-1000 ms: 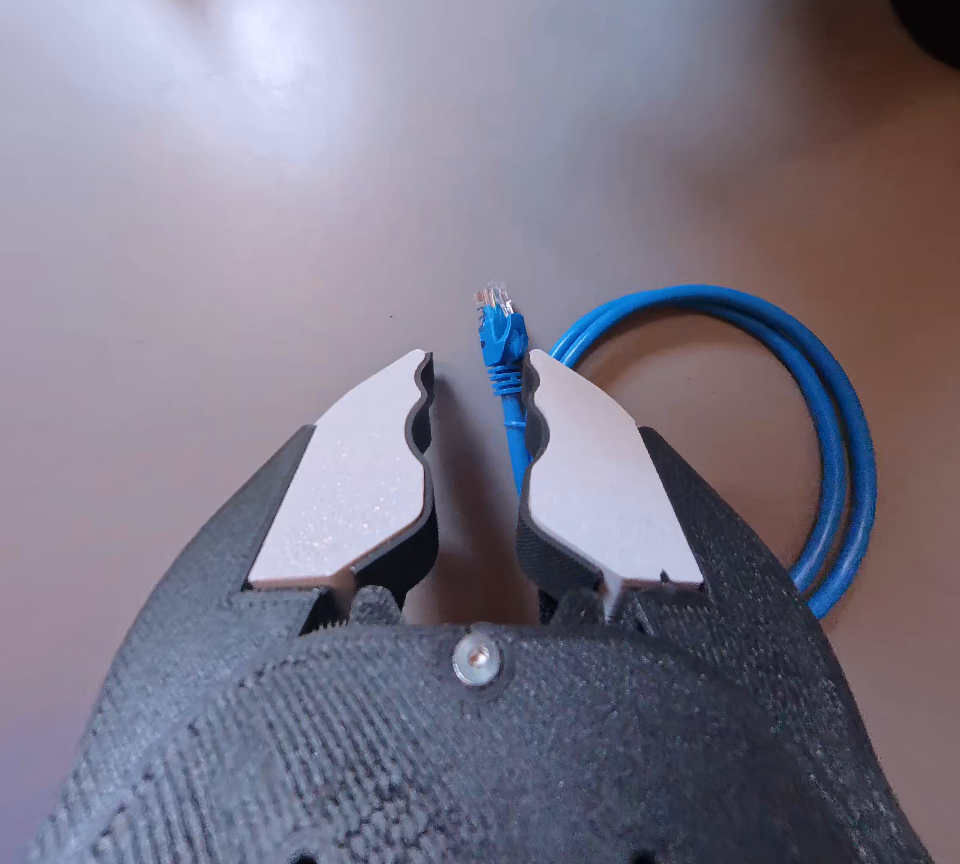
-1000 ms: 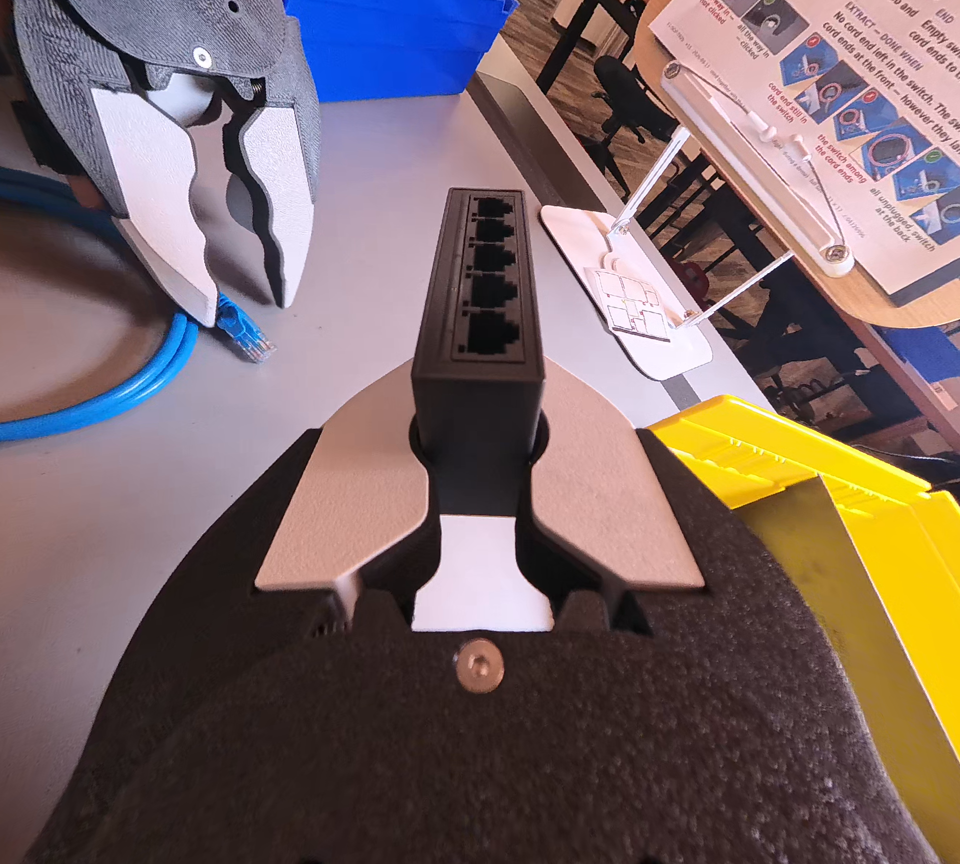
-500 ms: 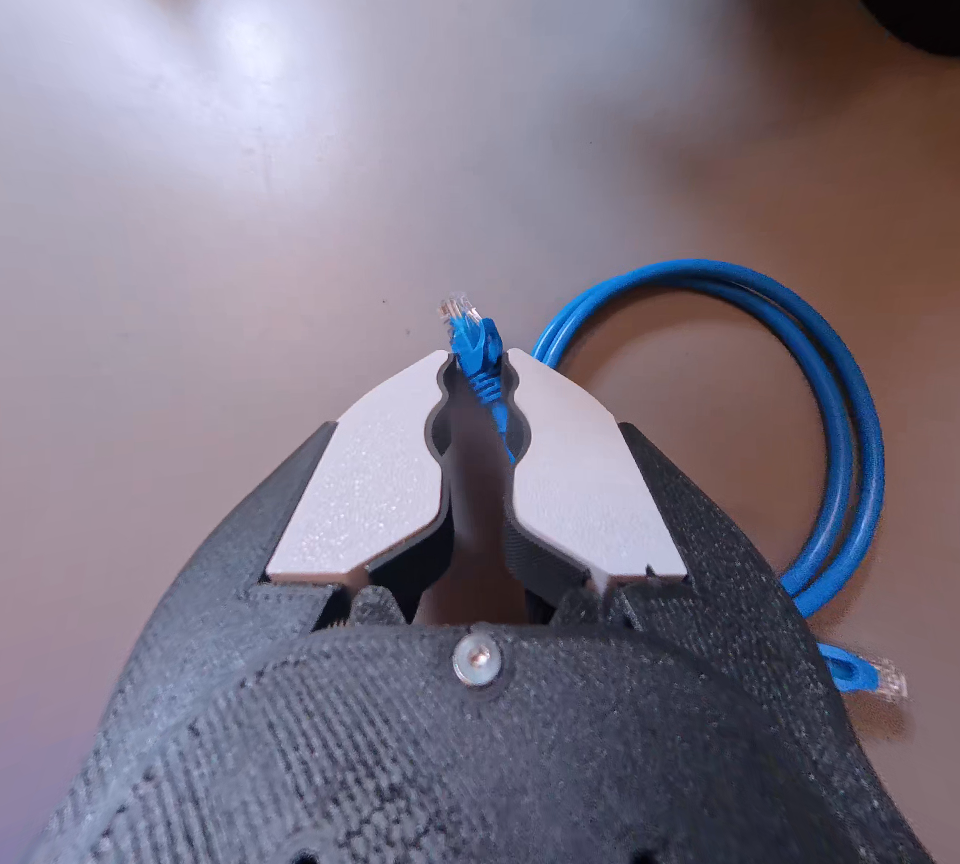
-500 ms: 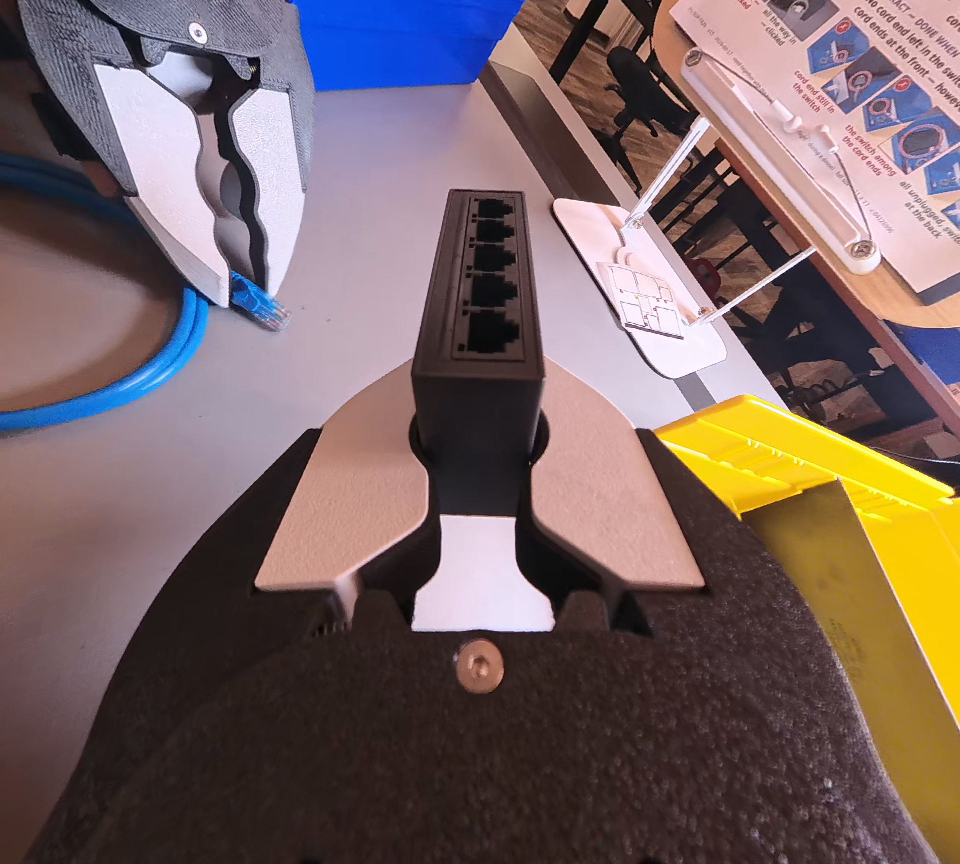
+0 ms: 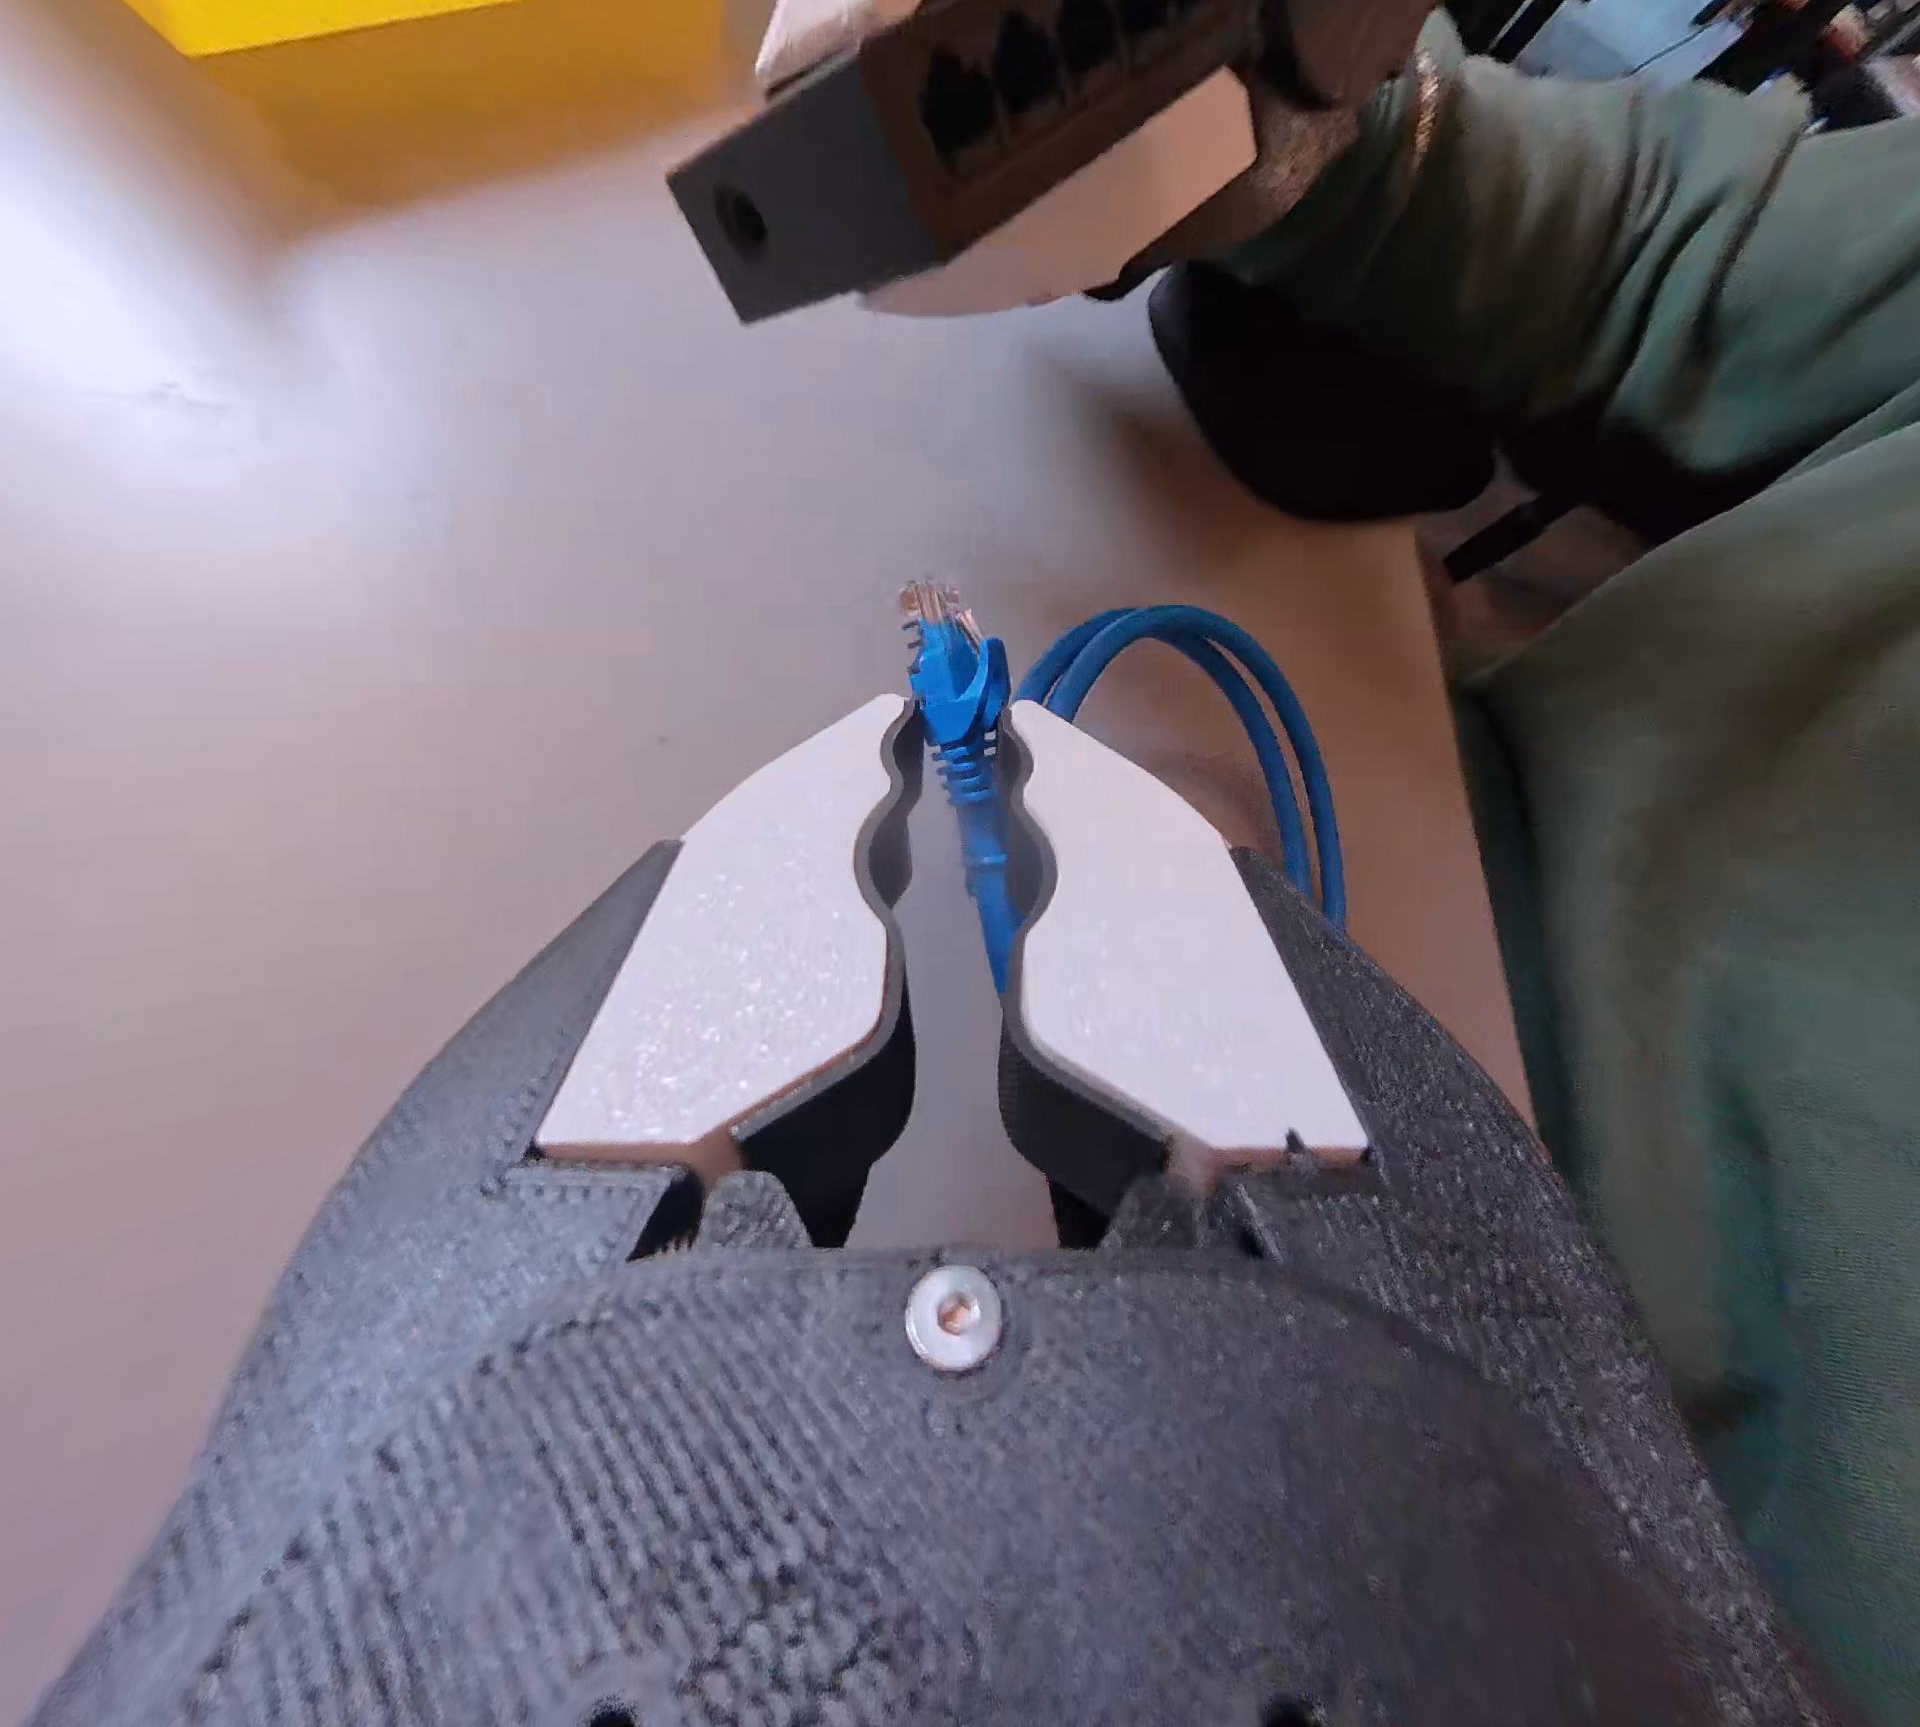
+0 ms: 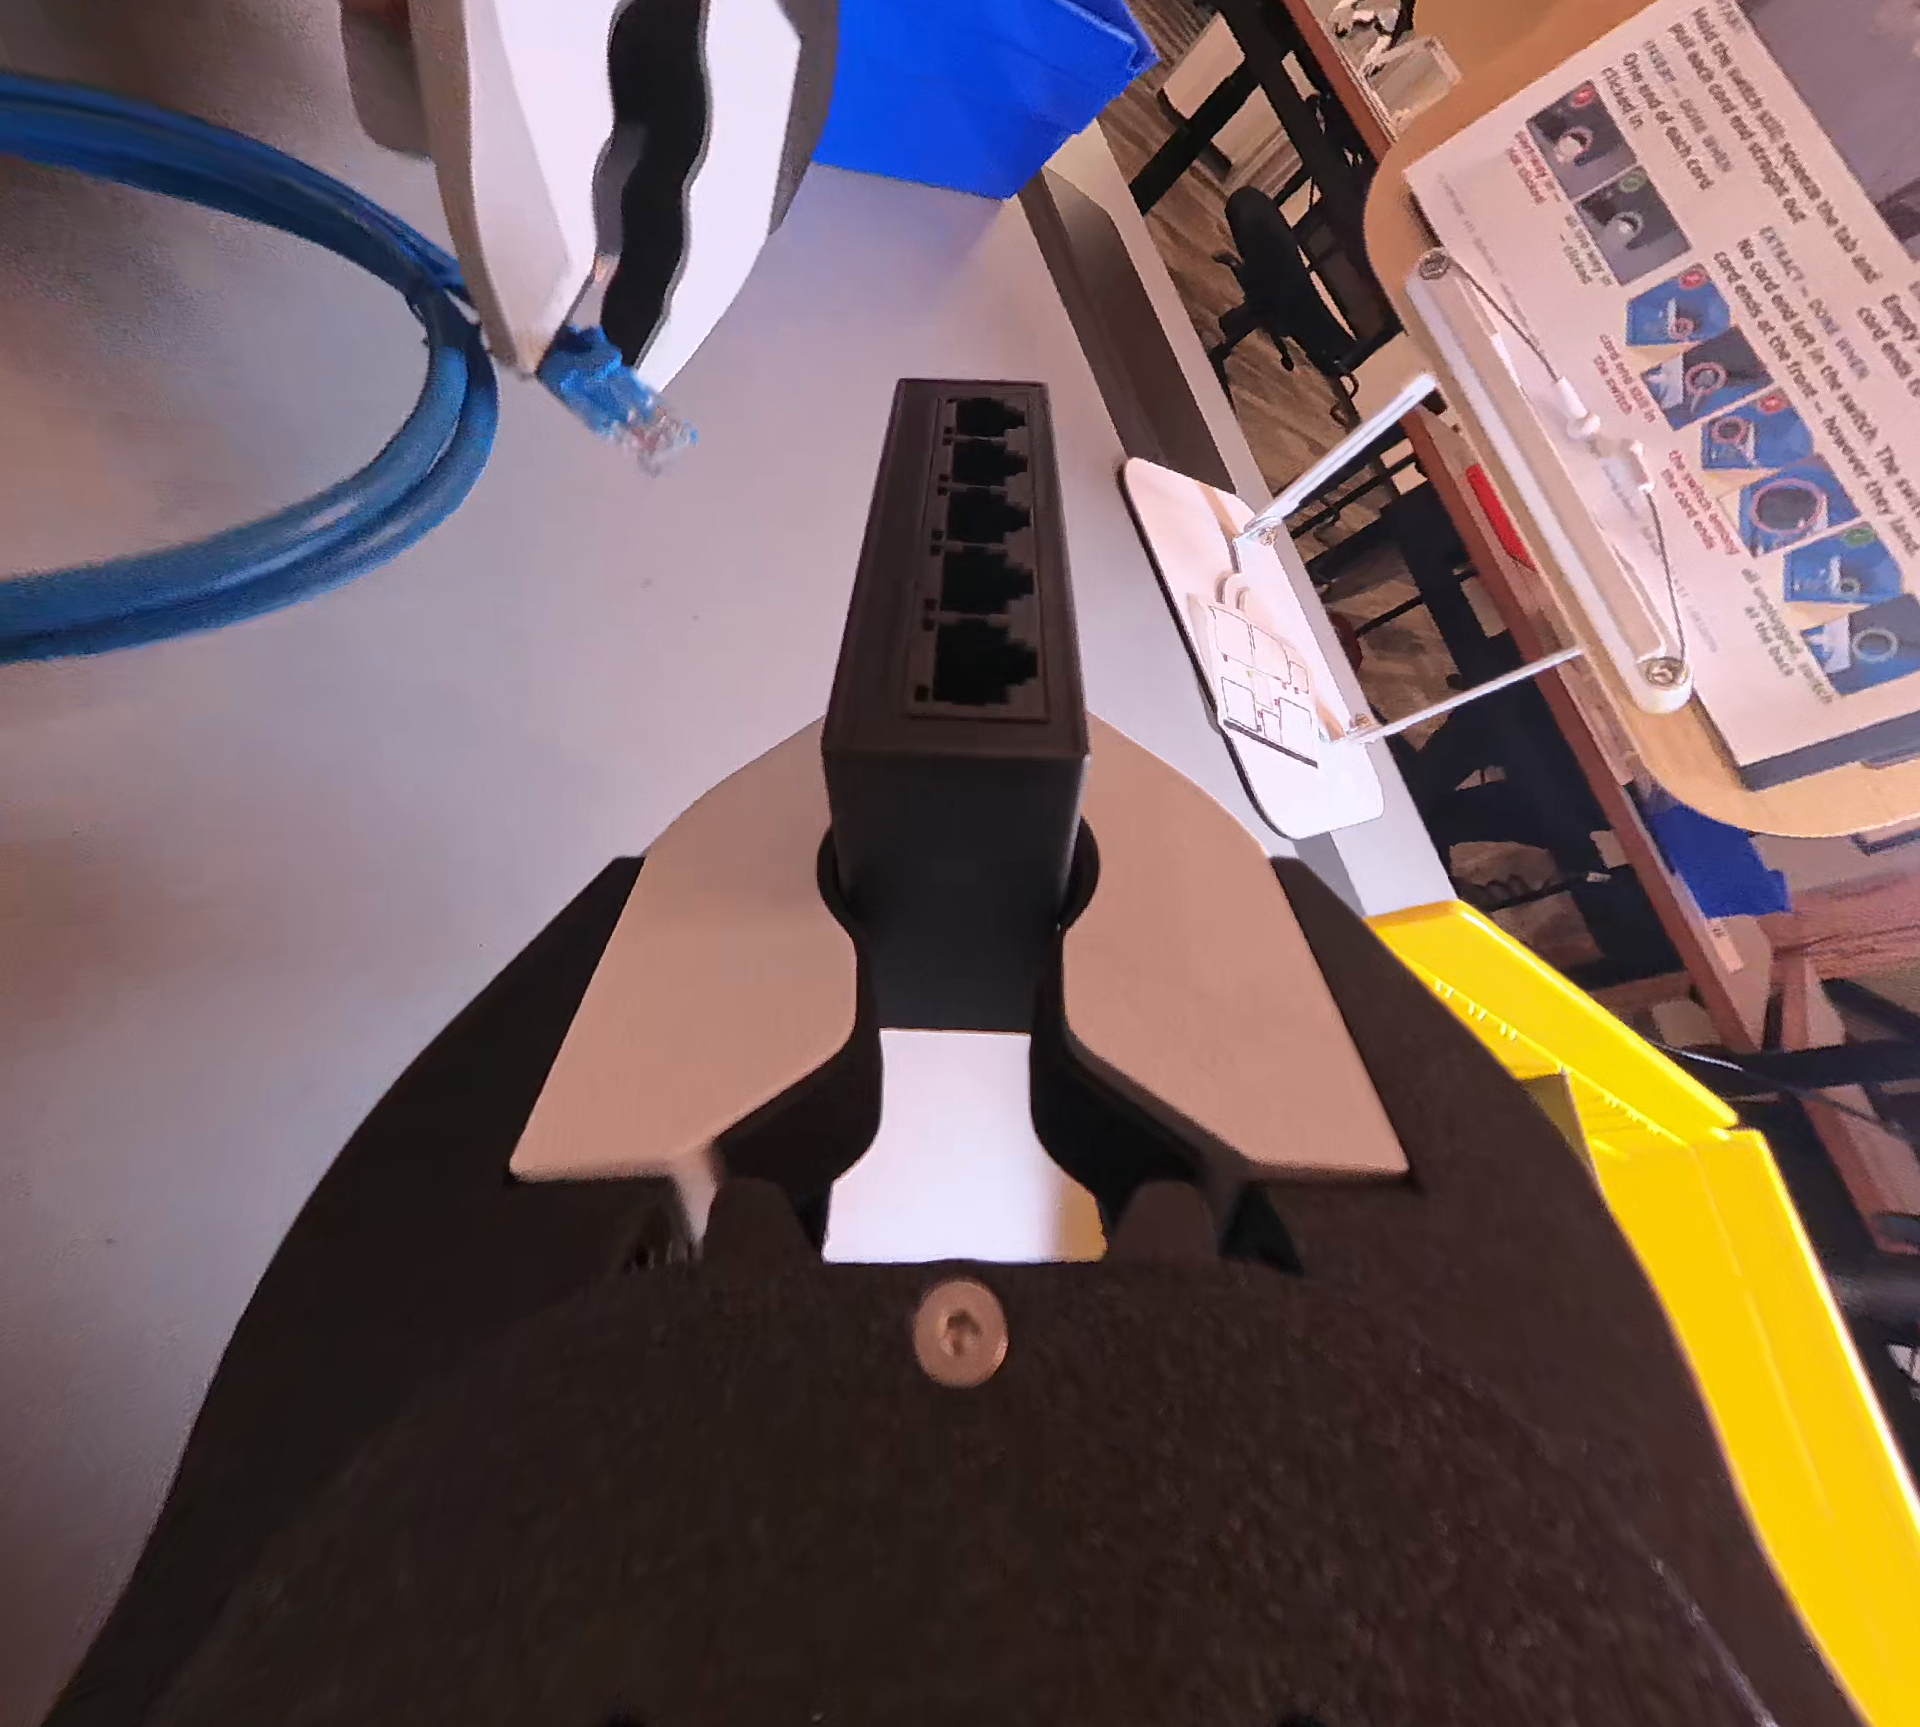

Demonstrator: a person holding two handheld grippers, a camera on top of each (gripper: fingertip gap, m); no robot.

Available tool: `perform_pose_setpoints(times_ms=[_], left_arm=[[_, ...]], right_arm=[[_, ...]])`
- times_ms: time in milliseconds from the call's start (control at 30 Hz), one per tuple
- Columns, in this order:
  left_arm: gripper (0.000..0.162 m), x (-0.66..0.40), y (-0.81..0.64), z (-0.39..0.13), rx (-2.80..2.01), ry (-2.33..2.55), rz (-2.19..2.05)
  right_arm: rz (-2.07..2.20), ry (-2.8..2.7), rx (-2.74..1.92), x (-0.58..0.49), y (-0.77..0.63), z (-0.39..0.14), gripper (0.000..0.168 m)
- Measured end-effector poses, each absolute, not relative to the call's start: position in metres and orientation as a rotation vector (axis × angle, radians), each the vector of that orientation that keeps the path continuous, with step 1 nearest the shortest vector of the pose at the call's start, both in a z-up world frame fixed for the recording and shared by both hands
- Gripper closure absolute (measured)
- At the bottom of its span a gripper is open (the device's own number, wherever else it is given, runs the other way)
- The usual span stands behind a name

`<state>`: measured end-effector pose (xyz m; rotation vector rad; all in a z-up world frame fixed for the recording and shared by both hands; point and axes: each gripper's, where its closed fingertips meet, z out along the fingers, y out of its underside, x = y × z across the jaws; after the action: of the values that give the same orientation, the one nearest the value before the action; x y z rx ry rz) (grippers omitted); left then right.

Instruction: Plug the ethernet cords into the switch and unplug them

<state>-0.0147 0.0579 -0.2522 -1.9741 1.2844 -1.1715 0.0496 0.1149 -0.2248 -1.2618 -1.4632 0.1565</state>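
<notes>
The left tool (image 5: 958, 727) is clamped on the blue ethernet cord (image 5: 977, 830) just behind its plug (image 5: 951, 654), whose clear tip sticks out past the white fingers (image 5: 758, 939) and is lifted off the grey surface (image 5: 416, 534). The rest of the cord hangs in a loop to the right of that tool, and in the right wrist view it curves down to the surface at the left. The right tool (image 6: 958, 856) is clamped on the near end of the black switch (image 6: 961, 628), held off the surface with its row of five ports facing up and all of them empty. In that view the plug (image 6: 613, 399) hangs to the left of the switch's far end, near it but not touching. A yellow bin (image 6: 1662, 1210) sits at the right, a blue bin (image 6: 956, 46) at the far side, and a white stand (image 6: 1257, 638) carrying an instruction sheet (image 6: 1714, 389) to the right of the switch.
</notes>
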Motion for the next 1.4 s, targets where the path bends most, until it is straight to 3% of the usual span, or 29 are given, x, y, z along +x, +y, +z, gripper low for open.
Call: perform_pose_setpoints(times_ms=[167, 333, 567, 733, 933, 1400], left_arm=[[0.148, -0.007, 0.054, -0.247, -1.931, 1.245, -1.266], [0.147, -0.010, 0.061, -0.250, -1.893, 1.284, -1.091], [0.116, -0.005, 0.076, -0.239, -1.664, 1.405, -0.544], [0.132, 0.007, 0.064, -0.248, -1.541, 1.582, -0.329], [0.134, 0.018, 0.047, -0.221, -1.477, 1.452, -0.773], [0.134, 0.026, 0.040, -0.196, -1.389, 1.274, -1.119]], right_arm=[[0.021, -1.563, -1.229, 0.045, 0.112, -0.240, 0.139], [0.036, -1.624, -1.221, 0.038, 0.102, -0.247, 0.137], [0.093, -1.691, -1.252, 0.030, 0.088, -0.255, 0.139], [0.311, -1.716, -1.313, 0.020, 0.067, -0.254, 0.139], [0.815, -1.515, -1.222, 0.014, 0.041, -0.201, 0.138], [0.916, -1.341, -1.153, 0.015, 0.041, -0.170, 0.131]])
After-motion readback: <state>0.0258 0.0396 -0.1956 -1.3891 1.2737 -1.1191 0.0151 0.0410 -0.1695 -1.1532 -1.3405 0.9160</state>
